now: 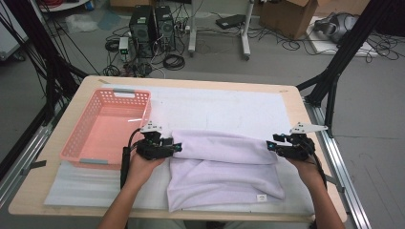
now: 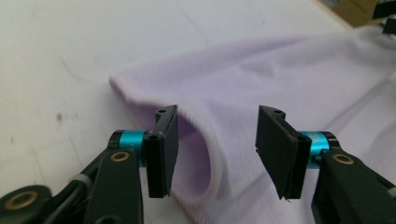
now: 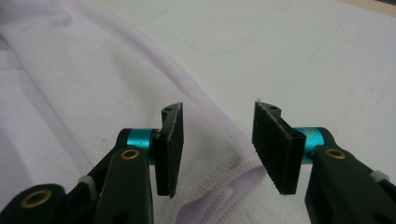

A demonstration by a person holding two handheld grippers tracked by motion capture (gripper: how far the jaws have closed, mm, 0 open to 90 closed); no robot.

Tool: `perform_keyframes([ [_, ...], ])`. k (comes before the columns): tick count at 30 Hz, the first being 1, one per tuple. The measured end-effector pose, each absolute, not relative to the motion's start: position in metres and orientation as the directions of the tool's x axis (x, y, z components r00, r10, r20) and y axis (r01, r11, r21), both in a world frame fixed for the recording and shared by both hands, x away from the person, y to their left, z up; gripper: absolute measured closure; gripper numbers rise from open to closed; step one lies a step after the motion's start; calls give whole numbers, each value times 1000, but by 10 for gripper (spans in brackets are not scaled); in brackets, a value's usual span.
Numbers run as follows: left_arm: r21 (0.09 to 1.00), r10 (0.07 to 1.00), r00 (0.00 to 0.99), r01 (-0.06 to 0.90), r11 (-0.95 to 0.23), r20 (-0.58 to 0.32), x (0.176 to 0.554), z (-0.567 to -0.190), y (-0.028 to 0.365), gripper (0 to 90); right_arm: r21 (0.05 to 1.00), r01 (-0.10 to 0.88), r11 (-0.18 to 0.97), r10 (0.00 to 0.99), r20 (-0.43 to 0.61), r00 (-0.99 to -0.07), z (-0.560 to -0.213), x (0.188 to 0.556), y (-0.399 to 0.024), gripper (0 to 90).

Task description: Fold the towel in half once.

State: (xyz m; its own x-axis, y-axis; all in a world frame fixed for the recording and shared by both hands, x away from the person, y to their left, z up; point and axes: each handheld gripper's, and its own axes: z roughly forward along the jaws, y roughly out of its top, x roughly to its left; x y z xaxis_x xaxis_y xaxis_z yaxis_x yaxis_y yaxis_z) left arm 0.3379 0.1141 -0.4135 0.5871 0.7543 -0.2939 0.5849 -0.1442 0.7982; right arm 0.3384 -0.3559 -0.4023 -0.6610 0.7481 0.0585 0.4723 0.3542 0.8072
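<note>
A lilac towel (image 1: 224,167) lies folded on the white mat, its upper layer doubled over into a long band. At the band's left end my left gripper (image 1: 177,147) stands open. In the left gripper view the rounded fold of the towel (image 2: 261,79) sits between the jaws of the left gripper (image 2: 217,149), and the pads are clear of it. The right gripper (image 1: 270,144) is open at the band's right end. In the right gripper view the stitched hem of the towel (image 3: 70,93) runs under the gap of the right gripper (image 3: 217,144).
A pink plastic basket (image 1: 114,91) stands empty on the table's left side, close behind my left hand. The white mat (image 1: 229,102) covers most of the wooden table (image 1: 28,191). Black frame posts rise at both far corners.
</note>
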Motion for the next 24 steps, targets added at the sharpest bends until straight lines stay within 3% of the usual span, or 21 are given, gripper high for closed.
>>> perform_keyframes([
  [4, 757, 755, 569, 635, -152, -326, 353, -419, 108, 510, 790, 451, 416, 711, 28, -703, -404, 342, -344, 530],
  [7, 730, 749, 573, 659, -181, -332, 357, -425, 105, 755, 764, 451, 460, 689, 13, -725, -409, 344, -338, 552],
  [8, 742, 748, 581, 645, -185, -319, 356, -425, 104, 852, 751, 454, 480, 685, 2, -729, -410, 345, -337, 607],
  [9, 751, 743, 583, 639, -169, -329, 356, -424, 104, 867, 737, 451, 503, 676, -10, -737, -412, 345, -336, 650],
  [12, 771, 740, 573, 626, -118, -353, 358, -421, 108, 875, 718, 466, 517, 684, -20, -729, -414, 348, -338, 850],
  [16, 788, 735, 571, 611, -82, -366, 358, -418, 114, 875, 727, 478, 492, 685, 16, -729, -415, 351, -343, 874],
  [17, 785, 734, 568, 615, -78, -372, 358, -418, 115, 874, 742, 470, 478, 680, 26, -733, -413, 351, -344, 857],
  [19, 776, 740, 555, 626, -72, -379, 359, -419, 116, 860, 775, 446, 449, 688, 19, -726, -409, 351, -345, 587],
  [20, 768, 750, 539, 637, -65, -383, 361, -420, 115, 779, 775, 462, 431, 702, 34, -712, -408, 354, -345, 535],
  [21, 759, 756, 526, 649, -62, -388, 362, -422, 115, 670, 762, 473, 442, 698, 39, -715, -408, 356, -344, 531],
  [22, 748, 757, 518, 661, -59, -398, 364, -424, 114, 616, 740, 476, 475, 687, 26, -727, -409, 358, -342, 521],
  [24, 744, 770, 514, 664, -79, -378, 366, -428, 110, 594, 689, 479, 544, 667, -9, -745, -413, 360, -335, 603],
])
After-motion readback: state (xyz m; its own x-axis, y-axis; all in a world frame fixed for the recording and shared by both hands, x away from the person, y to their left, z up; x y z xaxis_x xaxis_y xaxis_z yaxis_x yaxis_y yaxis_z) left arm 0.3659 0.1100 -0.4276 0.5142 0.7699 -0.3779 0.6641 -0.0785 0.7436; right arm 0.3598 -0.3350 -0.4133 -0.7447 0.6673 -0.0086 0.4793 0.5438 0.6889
